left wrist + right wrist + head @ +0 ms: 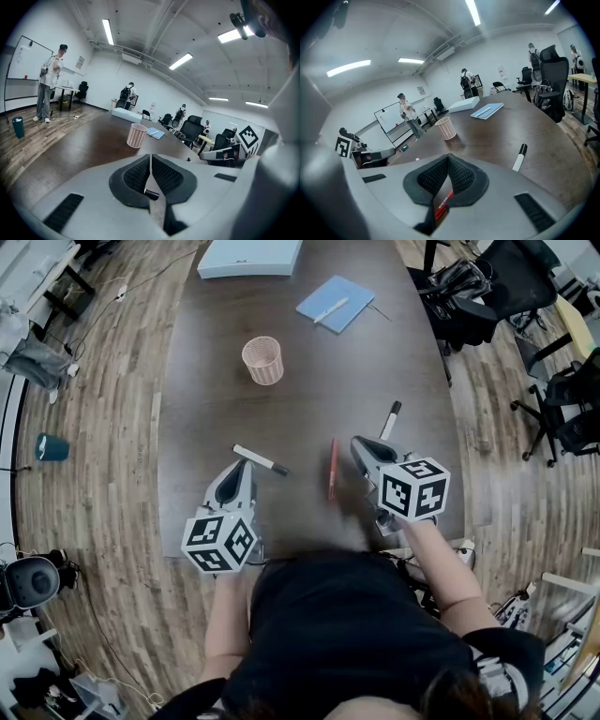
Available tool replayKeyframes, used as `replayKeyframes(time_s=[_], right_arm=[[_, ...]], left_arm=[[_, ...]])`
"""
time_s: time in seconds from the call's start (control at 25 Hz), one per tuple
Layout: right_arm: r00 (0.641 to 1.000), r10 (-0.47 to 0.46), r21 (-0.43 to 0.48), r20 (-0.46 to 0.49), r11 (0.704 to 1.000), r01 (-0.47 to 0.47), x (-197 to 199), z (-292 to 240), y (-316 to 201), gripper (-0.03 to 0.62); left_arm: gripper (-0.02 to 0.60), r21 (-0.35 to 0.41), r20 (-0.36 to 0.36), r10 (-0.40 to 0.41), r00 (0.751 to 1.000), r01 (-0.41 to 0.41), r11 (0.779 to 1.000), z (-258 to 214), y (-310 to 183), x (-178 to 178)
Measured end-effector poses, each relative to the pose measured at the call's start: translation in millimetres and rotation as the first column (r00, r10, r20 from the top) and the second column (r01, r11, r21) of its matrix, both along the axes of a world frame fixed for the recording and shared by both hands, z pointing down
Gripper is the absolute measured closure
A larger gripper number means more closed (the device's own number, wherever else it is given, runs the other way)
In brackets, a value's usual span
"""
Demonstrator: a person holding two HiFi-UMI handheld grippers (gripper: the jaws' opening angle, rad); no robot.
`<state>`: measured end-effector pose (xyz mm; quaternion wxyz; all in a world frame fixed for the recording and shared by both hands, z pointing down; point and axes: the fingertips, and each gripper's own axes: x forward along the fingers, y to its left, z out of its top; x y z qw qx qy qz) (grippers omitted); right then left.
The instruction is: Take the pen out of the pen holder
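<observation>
The pink mesh pen holder [262, 360] [137, 135] [446, 128] stands upright mid-table and looks empty from above. Three pens lie flat on the dark table [206, 381]: a white marker with a black cap [260, 460], a red pen [332, 468] and another white marker [390, 420] [519, 157]. My left gripper [246, 465] [150, 157] is shut with nothing held; the first marker's black end [151, 193] shows just under its jaws. My right gripper [361, 444] [448, 157] is shut and empty too, with the red pen [443, 204] visible below its jaws.
A blue notebook [335, 303] with a pen on it and a white box [249, 256] lie at the table's far end. Office chairs [487, 287] crowd the right side. A teal bin [52, 447] stands on the wooden floor at left. People stand far off.
</observation>
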<state>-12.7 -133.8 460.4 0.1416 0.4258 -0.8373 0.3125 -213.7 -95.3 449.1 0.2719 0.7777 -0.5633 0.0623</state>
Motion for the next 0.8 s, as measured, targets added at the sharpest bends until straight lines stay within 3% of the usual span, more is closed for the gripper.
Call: replayKeyframes(time_s=[0.52,0.8], right_arm=[[1.0,-0.022,0.003,-0.011,1.0,0.023,-6.3,2.7,3.0,0.577],[0.999,-0.023,0.049,-0.037,0.998,0.025,-8.1,0.3,2.7,0.577]], left_arm=[[0.543,-0.006,0.004,0.003,1.0,-0.003,1.0,-0.4,2.5,2.0],[0.543,-0.017,0.001,0.013,1.0,-0.013,1.0,1.4,1.1,5.2]])
